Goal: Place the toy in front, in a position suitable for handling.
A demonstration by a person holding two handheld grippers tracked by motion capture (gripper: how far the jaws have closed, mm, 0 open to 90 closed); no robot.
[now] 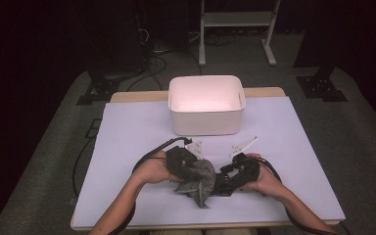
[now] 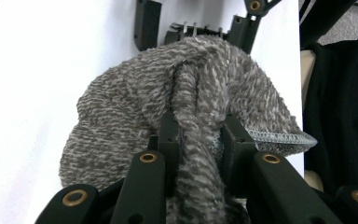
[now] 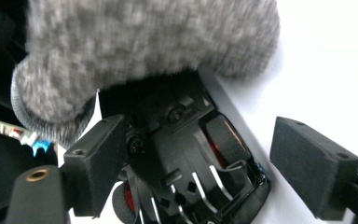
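A grey cloth [image 2: 186, 107] is pinched in the closed left gripper [image 2: 196, 140] and draped over a black toy car [image 3: 191, 163], which is straddled untouched by the wide-open right gripper [image 3: 200, 163] near a white bin [image 1: 206, 105].

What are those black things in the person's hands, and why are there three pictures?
A person sits at a table and holds a tool in each hand. Each tool is a gripper with two black jaws, for pinching things. The top picture looks down from above. It shows the left gripper, the right gripper and a white bin farther back on the table. The other two pictures come from small cameras riding on the grippers. The left gripper is shut on a grey fuzzy cloth. The right gripper is open, its jaws on either side of a black toy car lying belly-up with the cloth draped over one end.
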